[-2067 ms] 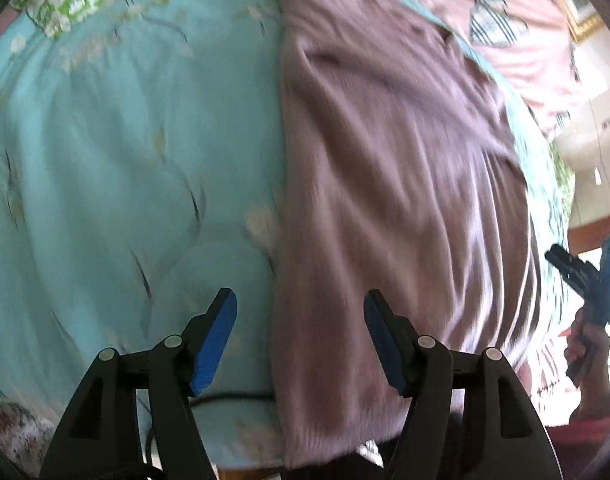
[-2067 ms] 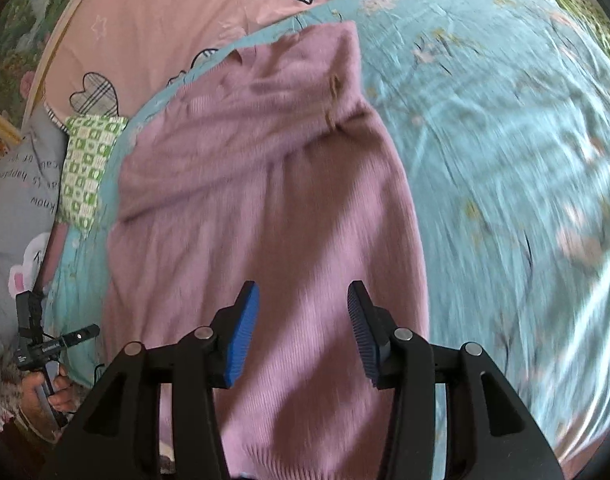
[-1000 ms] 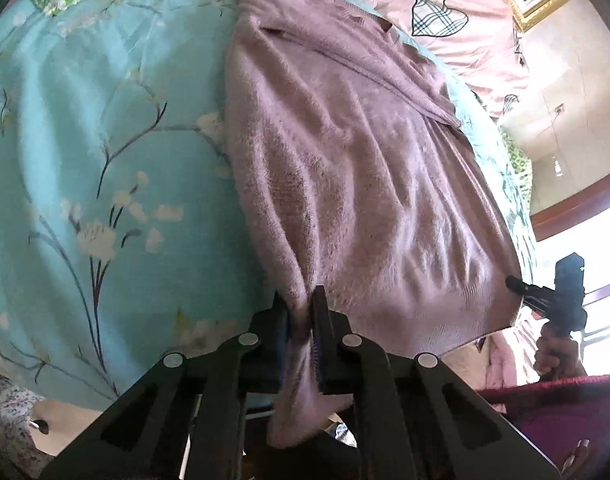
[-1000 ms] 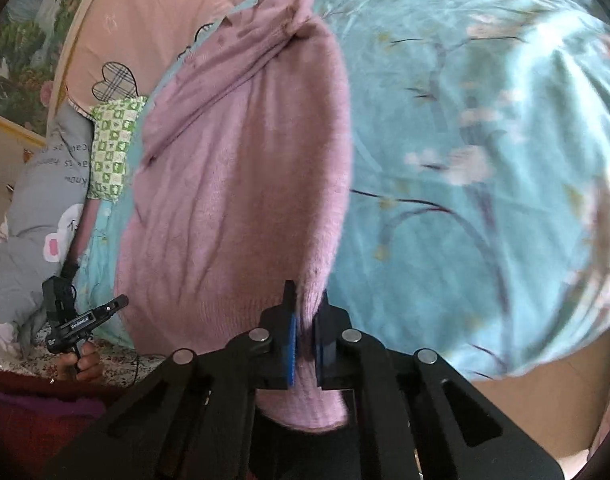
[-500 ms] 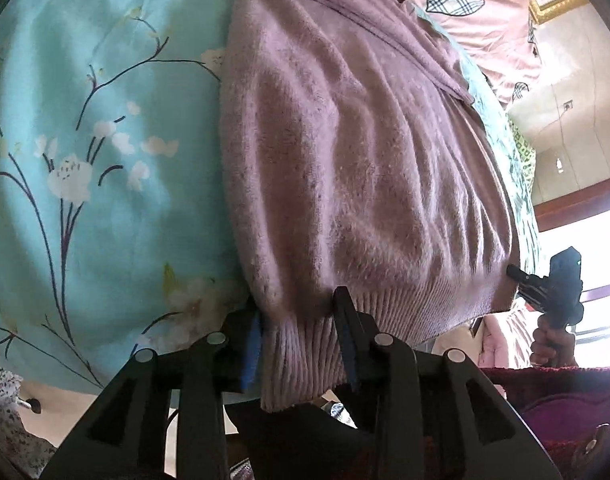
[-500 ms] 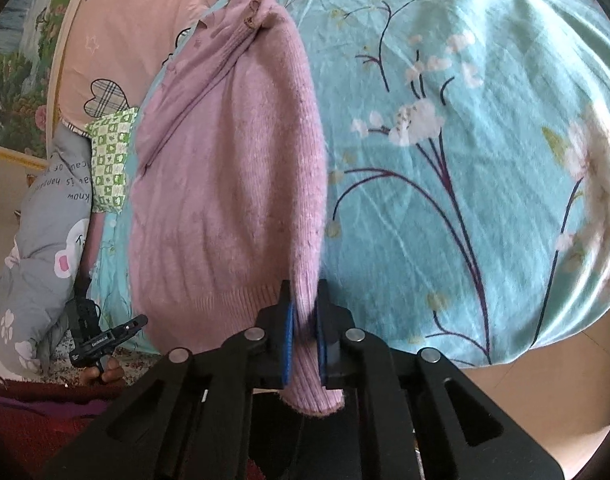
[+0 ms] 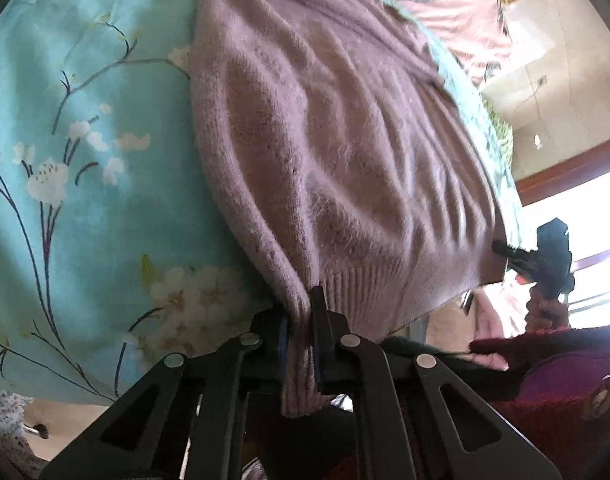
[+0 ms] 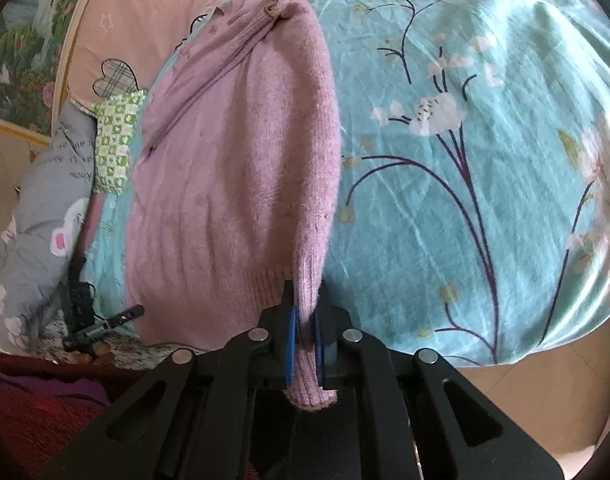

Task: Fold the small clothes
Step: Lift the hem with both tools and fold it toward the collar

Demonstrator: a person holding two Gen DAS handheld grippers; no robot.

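Observation:
A mauve knitted sweater (image 7: 337, 128) lies lengthwise on a turquoise floral bedsheet (image 7: 73, 168), neck end far, ribbed hem near. My left gripper (image 7: 301, 316) is shut on the hem's left corner. My right gripper (image 8: 305, 312) is shut on the hem's right corner; the sweater (image 8: 233, 168) stretches away from it over the sheet (image 8: 485, 160). The hem between the two grippers is lifted off the sheet. Each gripper shows small in the other's view: the right one (image 7: 545, 256), the left one (image 8: 93, 324).
A pink heart-print cover (image 8: 129, 28) lies beyond the sweater. A grey printed pillow (image 8: 45, 208) and a green checked cloth (image 8: 113, 144) sit at the bed's far left. The bed edge and floor (image 8: 525, 392) are just below the grippers. A dark red garment (image 7: 545, 380) is near me.
Both grippers came down open over the hem and shut on its corners. The left one reopened half a second ago and is shut on the hem again now. The hem has risen.

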